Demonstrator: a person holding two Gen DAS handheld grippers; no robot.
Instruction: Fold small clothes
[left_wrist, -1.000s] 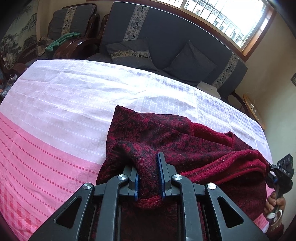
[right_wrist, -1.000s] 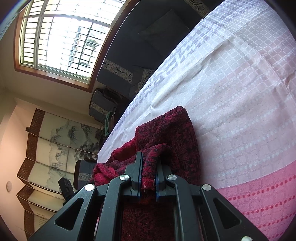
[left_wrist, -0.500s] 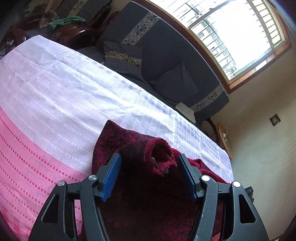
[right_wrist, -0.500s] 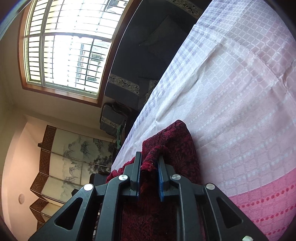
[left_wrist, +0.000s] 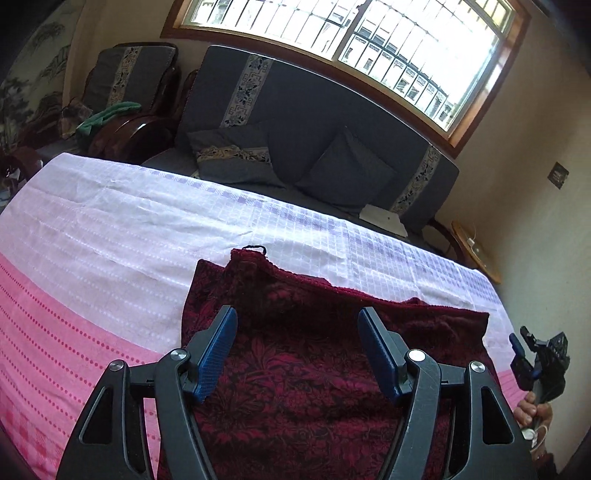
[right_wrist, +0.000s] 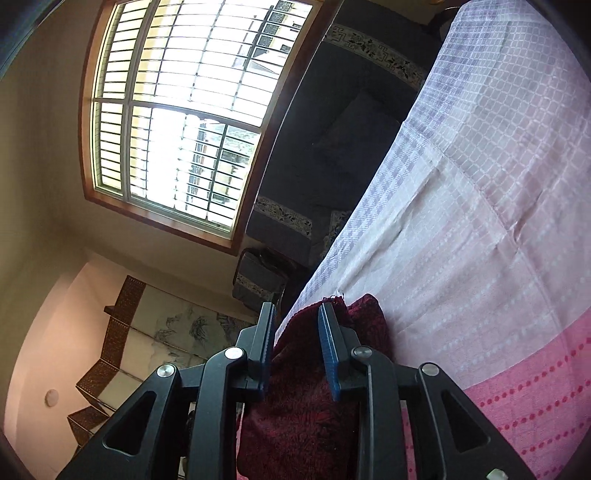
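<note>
The dark red patterned garment (left_wrist: 314, 373) is lying folded on the pink-and-white cloth (left_wrist: 110, 266) covering the surface, on the near side of the cloth from the sofa (left_wrist: 314, 122). A second ago both grippers were pinching raised folds of it; both have since let go, and the fabric that stood bunched between the left pads is now lying flat.

The left gripper (left_wrist: 297, 354) is hanging over the near part of the garment, jaws spread wide and still opening, with no fabric touching its blue pads (left_wrist: 216, 354). Half a second ago a small roll of fabric was still standing between those pads; it is now settled into a straight far edge, with a thread loop (left_wrist: 255, 248) showing at the corner toward the sofa.

The right gripper (right_wrist: 295, 350) is sitting at the garment's right end, jaws parted a little and opening. The fabric edge is lying between the pads (right_wrist: 327, 354) but is no longer squeezed. In the left view this gripper (left_wrist: 532, 363) is showing past the garment's right edge, held by a hand (left_wrist: 532, 410).
</note>
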